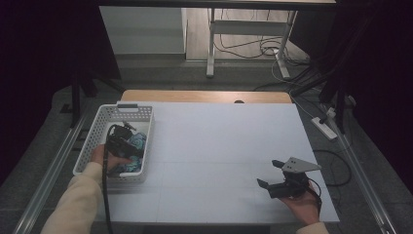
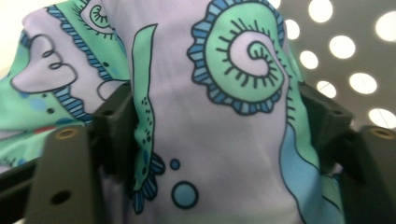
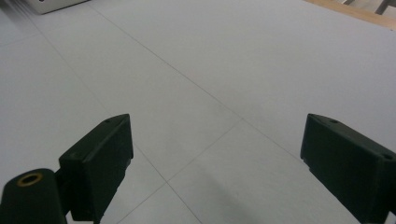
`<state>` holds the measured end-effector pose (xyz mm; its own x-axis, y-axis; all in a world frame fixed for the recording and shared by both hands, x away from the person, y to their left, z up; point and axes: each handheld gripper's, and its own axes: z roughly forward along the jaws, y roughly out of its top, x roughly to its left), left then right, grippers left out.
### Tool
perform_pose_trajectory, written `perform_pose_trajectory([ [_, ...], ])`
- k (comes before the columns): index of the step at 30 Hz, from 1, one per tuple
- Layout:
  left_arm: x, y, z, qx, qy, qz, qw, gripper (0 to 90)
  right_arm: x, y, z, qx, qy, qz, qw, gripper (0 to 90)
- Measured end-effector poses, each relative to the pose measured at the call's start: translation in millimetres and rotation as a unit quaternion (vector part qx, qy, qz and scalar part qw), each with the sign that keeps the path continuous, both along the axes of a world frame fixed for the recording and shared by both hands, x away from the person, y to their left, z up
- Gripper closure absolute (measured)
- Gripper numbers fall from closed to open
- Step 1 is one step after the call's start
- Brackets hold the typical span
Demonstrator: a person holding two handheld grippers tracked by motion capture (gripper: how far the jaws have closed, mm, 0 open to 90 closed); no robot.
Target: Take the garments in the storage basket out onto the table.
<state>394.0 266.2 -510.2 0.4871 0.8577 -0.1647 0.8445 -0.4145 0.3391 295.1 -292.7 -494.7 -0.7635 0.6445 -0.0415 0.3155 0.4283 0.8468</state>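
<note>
The patterned cloth (image 2: 205,116), pale lilac with green spirals and blue dots, lies bunched in the white basket (image 1: 97,127) and sits right between the jaws of the left gripper (image 1: 127,145). In the left gripper view the fabric bulges out between both jaws, and they seem to press on it from each side, so this gripper is closed on the cloth. The left hand (image 1: 104,157) reaches into the basket from its near side, with the cream sleeve (image 1: 73,202) behind it and the gripper pointing forward and down. Well apart on the other side, the right gripper (image 1: 270,171) lies low over the bare white bench (image 1: 214,146), held in the right hand (image 1: 302,202), pointing to the left. Its jaws stand wide apart with nothing between them.
</note>
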Motion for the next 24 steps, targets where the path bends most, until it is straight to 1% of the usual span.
perform_pose_trajectory([
  [4,-0.2,2.4,1.8,-0.002,0.001,-0.005,1.0,37.7,-0.2,0.0,-0.1,0.0,0.0,0.002,1.0,9.6],
  [7,-0.7,5.2,3.1,-0.007,-0.001,-0.009,0.9999,42.3,-0.2,-0.2,0.0,-0.001,-0.001,0.001,1.0,9.7],
  [11,-2.7,7.2,6.4,-0.011,-0.005,-0.016,0.9998,50.0,-0.4,-0.8,0.1,-0.002,-0.001,0.0,1.0,9.7],
  [14,-4.7,7.7,9.2,-0.012,-0.009,-0.019,0.9997,54.1,-1.3,-1.8,1.9,0.002,-0.009,-0.005,0.9999,9.7],
  [15,-5.6,8.0,10.1,-0.013,-0.011,-0.021,0.9996,55.3,-1.4,-2.2,2.2,0.005,-0.008,-0.006,0.9999,9.7],
  [18,-8.4,8.5,12.9,-0.013,-0.016,-0.023,0.9995,57.8,-1.2,-2.7,1.6,0.003,-0.007,-0.006,1.0,9.7],
  [24,-13.8,14.6,16.9,-0.027,-0.031,-0.017,0.999,59.3,-1.7,-2.4,2.0,0.003,-0.008,-0.007,0.9999,9.7],
])
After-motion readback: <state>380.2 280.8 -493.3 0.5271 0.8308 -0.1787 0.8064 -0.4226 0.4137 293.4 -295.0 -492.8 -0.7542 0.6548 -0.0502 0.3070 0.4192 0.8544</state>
